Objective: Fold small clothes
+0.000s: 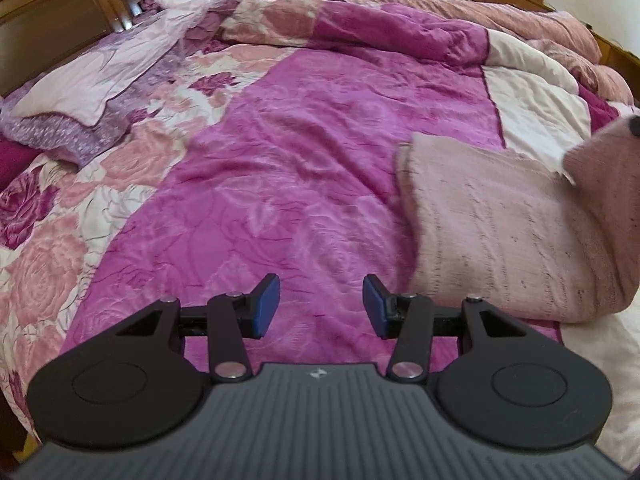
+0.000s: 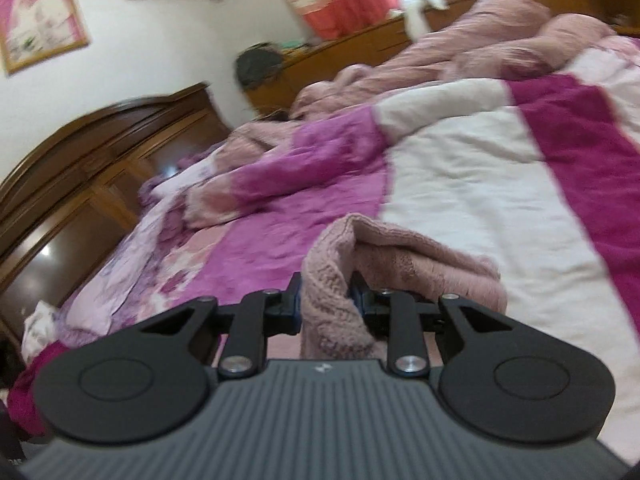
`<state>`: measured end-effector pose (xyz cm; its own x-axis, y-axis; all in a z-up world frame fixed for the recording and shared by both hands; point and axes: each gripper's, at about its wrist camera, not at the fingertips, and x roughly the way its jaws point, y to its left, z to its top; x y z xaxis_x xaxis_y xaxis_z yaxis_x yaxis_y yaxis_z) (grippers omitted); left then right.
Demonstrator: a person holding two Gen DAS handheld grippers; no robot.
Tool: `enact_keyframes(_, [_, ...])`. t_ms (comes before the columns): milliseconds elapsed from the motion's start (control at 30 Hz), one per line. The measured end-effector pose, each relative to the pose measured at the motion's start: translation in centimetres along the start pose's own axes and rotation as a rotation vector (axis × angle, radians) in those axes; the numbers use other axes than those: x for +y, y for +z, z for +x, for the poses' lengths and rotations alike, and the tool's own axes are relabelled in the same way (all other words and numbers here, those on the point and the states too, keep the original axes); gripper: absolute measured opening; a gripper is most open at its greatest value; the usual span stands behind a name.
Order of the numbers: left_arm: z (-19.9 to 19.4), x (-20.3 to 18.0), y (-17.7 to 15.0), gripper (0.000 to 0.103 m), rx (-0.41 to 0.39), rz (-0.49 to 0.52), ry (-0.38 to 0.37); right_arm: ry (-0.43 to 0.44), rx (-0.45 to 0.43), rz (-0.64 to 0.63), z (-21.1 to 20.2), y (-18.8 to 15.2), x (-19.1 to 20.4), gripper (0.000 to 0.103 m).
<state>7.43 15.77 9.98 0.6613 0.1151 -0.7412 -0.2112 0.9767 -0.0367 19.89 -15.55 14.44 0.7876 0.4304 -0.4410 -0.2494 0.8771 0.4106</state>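
A small pale pink knitted garment (image 1: 508, 224) lies on the magenta bedspread (image 1: 320, 160) at the right of the left wrist view, with one part lifted at the far right edge. My left gripper (image 1: 321, 306) is open and empty, hovering over the bedspread just left of the garment. My right gripper (image 2: 326, 300) is shut on a fold of the same pink knit (image 2: 400, 260), which bunches up between and over the pads and hides them. The right wrist view is blurred.
A rumpled pink and magenta quilt (image 1: 400, 20) is heaped at the far side of the bed. Purple floral pillows (image 1: 88, 92) lie at the left by the wooden headboard (image 2: 80, 168). A white panel of the bedspread (image 2: 480, 184) lies beyond the garment.
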Motion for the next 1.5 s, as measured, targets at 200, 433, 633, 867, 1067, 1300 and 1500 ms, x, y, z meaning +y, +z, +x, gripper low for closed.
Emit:
enact_keyframes(200, [0.3, 2.1, -0.5, 0.054, 0.004, -0.032, 0.014, 0.062, 0.166, -0.184, 6.4, -4.2, 6.7, 0.027])
enact_keyframes(433, [0.5, 3.4, -1.1, 0.054, 0.003, -0.037, 0.022, 0.093, 0.238, -0.274, 8.2, -9.4, 9.1, 0.047])
enact_keyframes(633, [0.3, 2.2, -0.1, 0.054, -0.033, 0.003, -0.012, 0.162, 0.157, -0.15, 3.6, -8.3, 7.7, 0.052])
enact_keyframes(867, [-0.7, -2.3, 2.9, 0.054, -0.109, 0.073, -0.109, 0.033, 0.058, -0.049, -0.1, -7.8, 4.1, 0.053])
enact_keyframes(1067, [1.3, -6.8, 5.5, 0.056, -0.105, 0.114, -0.227, -0.075, 0.024, 0.068, -1.2, -8.3, 0.1, 0.053])
enact_keyframes(1300, [7.8, -10.5, 7.6, 0.056, -0.068, 0.116, -0.227, -0.123, 0.032, 0.132, -1.3, -9.5, -2.7, 0.053])
enact_keyframes(1500, [12.1, -10.6, 7.6, 0.035, -0.018, 0.034, -0.333, -0.109, 0.031, 0.189, -1.0, -10.5, -4.0, 0.063])
